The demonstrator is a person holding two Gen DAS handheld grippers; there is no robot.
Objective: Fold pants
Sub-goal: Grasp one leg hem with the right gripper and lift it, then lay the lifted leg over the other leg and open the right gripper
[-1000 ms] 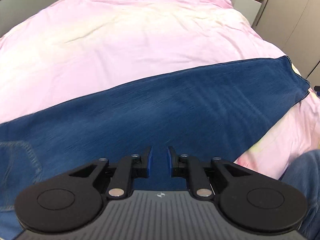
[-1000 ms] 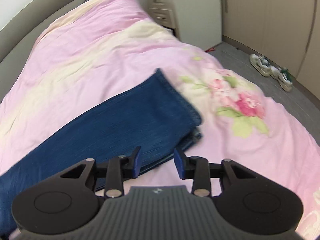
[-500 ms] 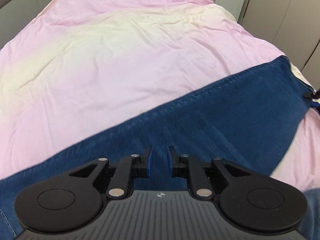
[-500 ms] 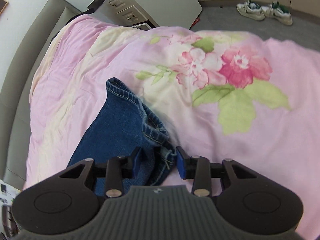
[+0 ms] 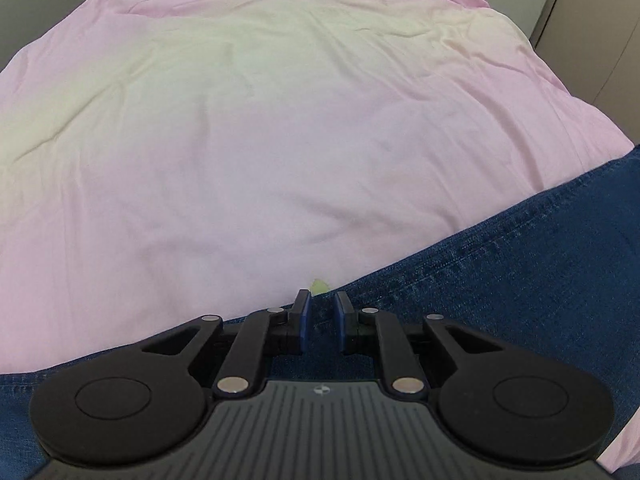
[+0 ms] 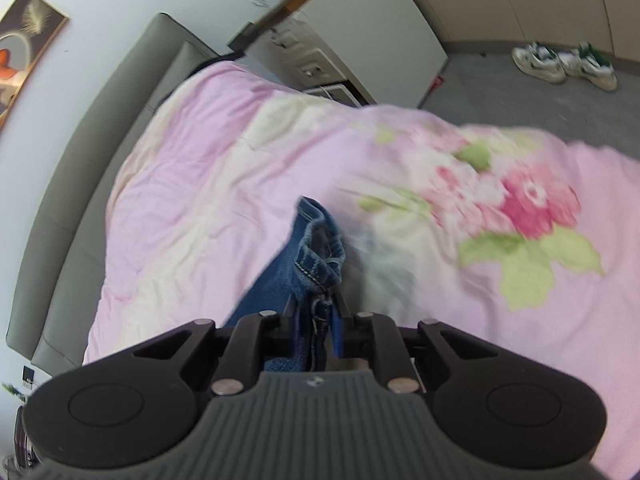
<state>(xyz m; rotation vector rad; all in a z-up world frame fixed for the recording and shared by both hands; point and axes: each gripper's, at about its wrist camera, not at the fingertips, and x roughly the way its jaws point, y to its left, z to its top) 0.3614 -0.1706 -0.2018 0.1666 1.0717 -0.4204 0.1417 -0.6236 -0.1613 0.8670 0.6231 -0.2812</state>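
One lengthwise fold appeared done. The pants [image 5: 520, 280] lay across the bed [image 5: 280, 140]; the right gripper [image 6: 314, 318] clenched the bunched hem, the left gripper [image 5: 320, 320] hovered unclenched above denim. Crosswise folds remained.

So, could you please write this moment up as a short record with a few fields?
surface: pink duvet on a bed, floral print toward its right side
garment: blue jeans lying across the duvet
left gripper: jaws slightly apart over the jeans' seam edge, nothing visibly pinched
right gripper: closed on the bunched hem of the jeans
background: sneakers on grey floor, white cabinet, grey headboard
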